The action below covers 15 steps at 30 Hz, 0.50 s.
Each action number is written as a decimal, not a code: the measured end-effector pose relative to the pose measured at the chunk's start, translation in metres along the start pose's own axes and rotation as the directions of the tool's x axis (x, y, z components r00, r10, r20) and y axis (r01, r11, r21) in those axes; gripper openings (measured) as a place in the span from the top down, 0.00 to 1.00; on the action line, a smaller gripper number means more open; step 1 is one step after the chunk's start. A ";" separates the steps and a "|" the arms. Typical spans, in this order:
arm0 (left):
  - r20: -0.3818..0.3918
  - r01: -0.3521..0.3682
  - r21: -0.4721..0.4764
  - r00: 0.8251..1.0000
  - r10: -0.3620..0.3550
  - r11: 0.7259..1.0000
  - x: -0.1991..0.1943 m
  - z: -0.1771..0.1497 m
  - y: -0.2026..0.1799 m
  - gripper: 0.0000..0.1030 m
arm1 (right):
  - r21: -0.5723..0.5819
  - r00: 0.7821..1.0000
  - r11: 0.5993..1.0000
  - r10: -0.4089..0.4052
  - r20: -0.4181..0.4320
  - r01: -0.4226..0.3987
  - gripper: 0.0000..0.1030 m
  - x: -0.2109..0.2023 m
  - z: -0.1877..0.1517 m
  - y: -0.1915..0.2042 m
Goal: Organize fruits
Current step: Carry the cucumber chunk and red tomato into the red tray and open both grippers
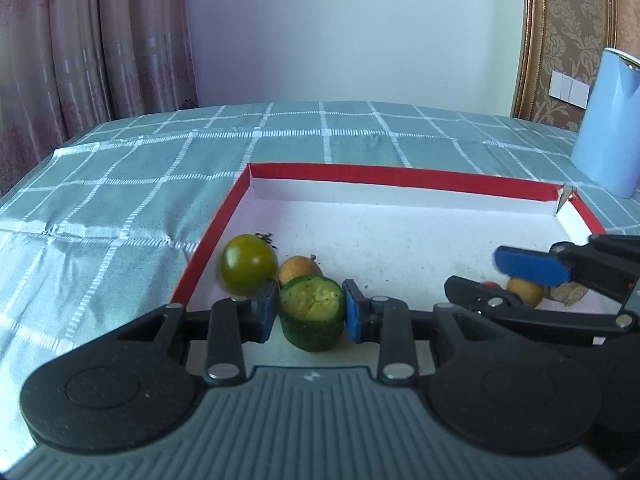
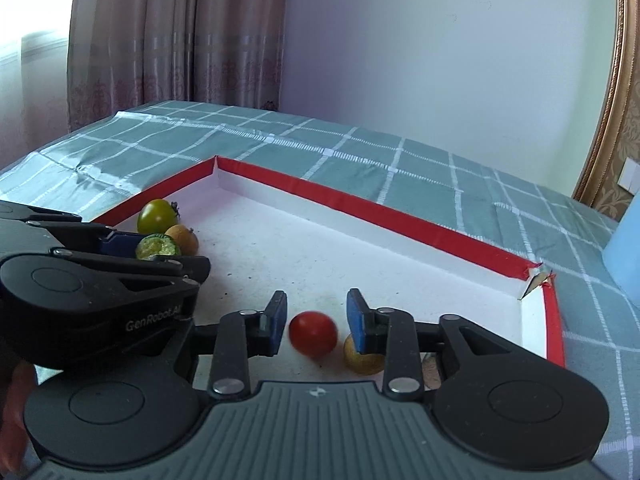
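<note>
A shallow white tray with a red rim [image 1: 224, 216] [image 2: 400, 216] lies on the checked cloth. My left gripper [image 1: 311, 310] is open around a green cucumber chunk [image 1: 313, 312] [image 2: 157, 246]; both pads stand close beside it. A green tomato [image 1: 249, 265] [image 2: 157, 216] and a small orange fruit [image 1: 299, 271] [image 2: 183, 238] sit just behind. My right gripper [image 2: 317, 322] [image 1: 508, 280] is open around a red cherry tomato [image 2: 313, 333], not touching it. A yellow fruit [image 2: 362, 358] [image 1: 525, 290] lies under its right finger.
A light blue jug [image 1: 610, 120] [image 2: 626, 248] stands on the cloth right of the tray. A pale brown husk-like piece [image 1: 568, 294] lies by the yellow fruit. The tray's far right corner [image 2: 534, 280] is torn. Curtains and a wall stand behind the table.
</note>
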<state>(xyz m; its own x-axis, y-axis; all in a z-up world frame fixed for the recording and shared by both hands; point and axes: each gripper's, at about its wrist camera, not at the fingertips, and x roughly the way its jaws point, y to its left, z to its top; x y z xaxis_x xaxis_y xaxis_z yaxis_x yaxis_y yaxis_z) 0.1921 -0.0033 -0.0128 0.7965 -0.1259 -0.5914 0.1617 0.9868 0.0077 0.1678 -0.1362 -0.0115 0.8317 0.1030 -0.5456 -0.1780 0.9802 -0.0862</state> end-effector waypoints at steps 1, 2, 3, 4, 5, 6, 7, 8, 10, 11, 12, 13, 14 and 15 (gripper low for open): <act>0.001 0.000 -0.008 1.000 0.000 1.000 0.000 0.000 0.002 0.68 | 0.014 1.000 1.000 -0.016 0.003 0.016 0.50 0.000 0.000 -0.003; 0.001 0.000 -0.019 1.000 0.000 1.000 0.000 0.000 0.004 0.63 | 0.028 1.000 0.999 -0.024 0.008 0.023 0.40 0.002 -0.001 -0.007; 0.003 0.003 -0.028 1.000 -0.003 1.000 -0.001 -0.001 0.006 0.59 | 0.048 1.000 0.999 -0.013 0.007 0.013 0.37 0.002 -0.002 -0.011; 0.012 0.005 -0.037 1.000 -0.005 0.999 -0.003 -0.001 0.009 0.57 | 0.073 1.000 0.997 0.003 0.006 -0.003 0.31 0.002 -0.003 -0.017; 0.023 0.007 -0.045 1.000 -0.006 0.999 -0.007 -0.002 0.011 0.53 | 0.097 1.000 0.995 0.013 0.009 -0.014 0.25 0.002 -0.004 -0.021; 0.040 0.012 -0.051 0.999 -0.010 0.999 -0.011 -0.002 0.012 0.48 | 0.116 1.000 0.993 0.024 0.015 -0.025 0.24 0.000 -0.005 -0.024; 0.061 0.012 -0.054 0.998 -0.009 0.998 -0.016 -0.003 0.013 0.45 | 0.131 0.999 0.991 0.038 0.022 -0.041 0.24 -0.002 -0.007 -0.026; 0.084 0.007 -0.055 0.996 -0.003 0.998 -0.021 -0.004 0.014 0.40 | 0.141 0.998 0.989 0.050 0.031 -0.054 0.24 -0.005 -0.008 -0.028; 0.131 -0.008 -0.047 0.991 0.014 0.999 -0.031 -0.005 0.014 0.32 | 0.146 0.996 0.987 0.057 0.064 -0.066 0.24 -0.013 -0.009 -0.028; 0.151 -0.014 -0.047 0.988 0.021 0.999 -0.036 -0.006 0.014 0.28 | 0.144 0.995 0.988 0.053 0.081 -0.065 0.23 -0.017 -0.010 -0.028; 0.168 -0.016 -0.050 0.985 0.024 0.999 -0.041 -0.007 0.015 0.28 | 0.142 0.994 0.988 0.049 0.099 -0.063 0.22 -0.023 -0.011 -0.028; 0.179 -0.016 -0.052 0.983 0.025 0.999 -0.045 -0.008 0.017 0.28 | 0.144 0.993 0.988 0.041 0.114 -0.058 0.19 -0.028 -0.012 -0.028; 0.187 -0.015 -0.053 0.982 0.025 0.998 -0.049 -0.010 0.018 0.28 | 0.147 0.991 0.988 0.035 0.129 -0.054 0.16 -0.035 -0.014 -0.029; 0.193 -0.012 -0.052 0.981 0.022 0.999 -0.054 -0.012 0.020 0.27 | 0.147 0.989 0.988 0.034 0.142 -0.055 0.15 -0.042 -0.016 -0.030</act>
<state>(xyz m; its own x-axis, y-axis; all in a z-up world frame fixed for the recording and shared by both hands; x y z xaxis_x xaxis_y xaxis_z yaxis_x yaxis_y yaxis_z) 0.1459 0.0247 0.0095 0.8972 -0.1213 -0.4246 0.1214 0.9922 -0.0269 0.1295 -0.1728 0.0008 0.8914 0.1596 -0.4243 -0.1447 0.9872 0.0672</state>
